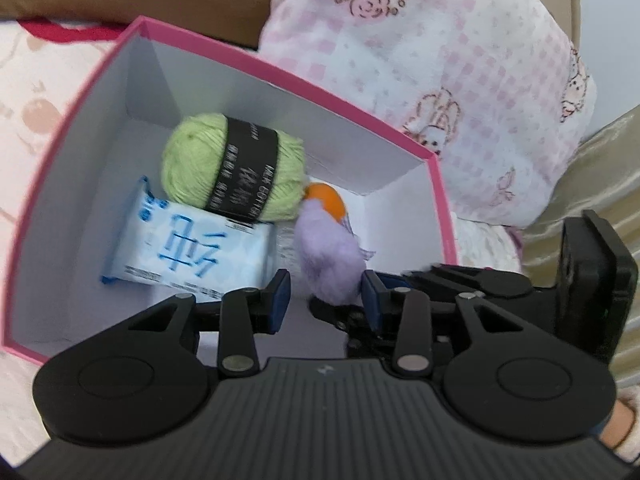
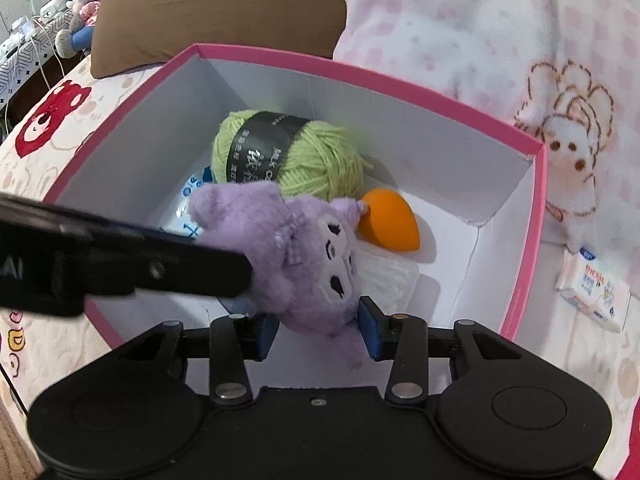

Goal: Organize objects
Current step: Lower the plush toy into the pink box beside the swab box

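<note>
The right gripper is pointing steeply down into the box, and its fingers are clamping the plush – both blue pads are pressing on the toy's lower end. The plush is hanging inside the box, just ahead of those fingers, with its face turned towards the right wrist camera.

The left gripper is reaching in from the left of the right fingers, its tip touching the plush's side. Its fingers are standing released: in the left wrist view the plush is sitting between them and brushing the right-hand pad, while a gap is showing at the left-hand pad.

Beyond the right fingers, past the plush, the yarn is lying on the box floor – green, with a black band around it. The sponge, orange and egg-shaped, is resting ahead and to the right of the fingers, just beside the yarn. A blue tissue pack is lying ahead and to the left of the left fingers, touching the yarn. A white pack is showing under the plush, just ahead of the right fingers.

The box is sitting on the bed. Outside it, well to the right of the right fingers, a small wipes pack is lying on the bed.
</note>
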Available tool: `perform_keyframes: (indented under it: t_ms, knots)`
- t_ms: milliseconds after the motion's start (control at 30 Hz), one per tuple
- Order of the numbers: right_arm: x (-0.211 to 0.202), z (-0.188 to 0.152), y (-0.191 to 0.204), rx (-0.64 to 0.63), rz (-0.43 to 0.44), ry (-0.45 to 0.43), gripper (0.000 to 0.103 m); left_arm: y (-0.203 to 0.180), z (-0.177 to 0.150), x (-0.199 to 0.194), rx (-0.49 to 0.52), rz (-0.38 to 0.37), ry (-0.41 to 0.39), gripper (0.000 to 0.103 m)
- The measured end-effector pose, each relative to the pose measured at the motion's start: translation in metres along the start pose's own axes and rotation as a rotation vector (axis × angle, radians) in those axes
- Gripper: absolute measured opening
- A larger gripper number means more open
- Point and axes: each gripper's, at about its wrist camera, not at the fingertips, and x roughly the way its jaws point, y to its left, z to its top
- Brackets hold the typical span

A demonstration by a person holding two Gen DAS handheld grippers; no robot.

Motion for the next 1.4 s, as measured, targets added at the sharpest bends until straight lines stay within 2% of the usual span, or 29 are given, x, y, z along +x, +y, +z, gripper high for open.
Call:
perform_keyframes:
  t_ms: [67,133,233,367,467,633,700,733,767,800,933,1100,1267,1333,1400]
  knots:
    - [0.001,-0.001,0.0,-0.006,0.02,0.016,0.049,0.005,0.0,0.002,-0.011,0.048,-0.013,0.041]
    - [0.0,0.0,0.001,-0.013,0.038,0.017,0.051,0.015,-0.001,0.006,-0.052,0.095,0.013,0.041]
    - [-0.004,0.002,-0.002,-0.018,0.057,-0.012,0.061,0.023,-0.001,0.007,-0.064,0.108,0.017,0.041]
    - [-0.005,0.004,-0.006,0.001,0.105,-0.025,0.067,0.025,0.0,0.007,-0.051,0.112,-0.025,0.037]
    - [-0.003,0.007,-0.006,0.006,0.135,-0.028,0.075,0.027,-0.001,0.011,-0.057,0.155,-0.017,0.037]
    - [0.006,0.01,-0.008,0.029,0.117,-0.039,0.075,0.028,-0.002,0.016,-0.064,0.14,-0.014,0.036]
    - [0.008,0.011,-0.009,0.045,0.131,-0.048,0.074,0.026,-0.003,0.016,-0.051,0.169,-0.038,0.033]
    - [0.008,0.011,-0.01,0.051,0.144,-0.059,0.07,0.023,-0.004,0.016,-0.032,0.189,-0.066,0.032]
    - [0.007,0.012,-0.011,0.052,0.161,-0.076,0.061,0.021,-0.005,0.015,-0.005,0.197,-0.083,0.031]
    - [0.006,0.013,-0.01,0.047,0.178,-0.086,0.059,0.019,-0.005,0.017,0.014,0.19,-0.078,0.027]
    - [0.004,0.016,0.0,-0.034,0.139,-0.083,0.054,0.02,-0.004,0.021,0.019,0.171,-0.064,0.025]
    - [-0.009,0.012,0.006,-0.09,0.089,-0.03,0.054,0.016,-0.004,0.021,-0.017,0.102,0.003,0.025]
    - [-0.015,0.005,0.001,-0.068,0.064,0.035,0.058,-0.004,-0.009,0.023,0.021,0.083,0.048,0.025]
    - [-0.017,0.002,0.002,-0.08,0.06,0.041,0.057,-0.01,-0.012,0.024,0.022,0.065,0.061,0.025]
    - [-0.021,-0.001,0.006,-0.125,0.039,0.029,0.058,-0.015,-0.015,0.026,0.037,0.081,0.063,0.025]
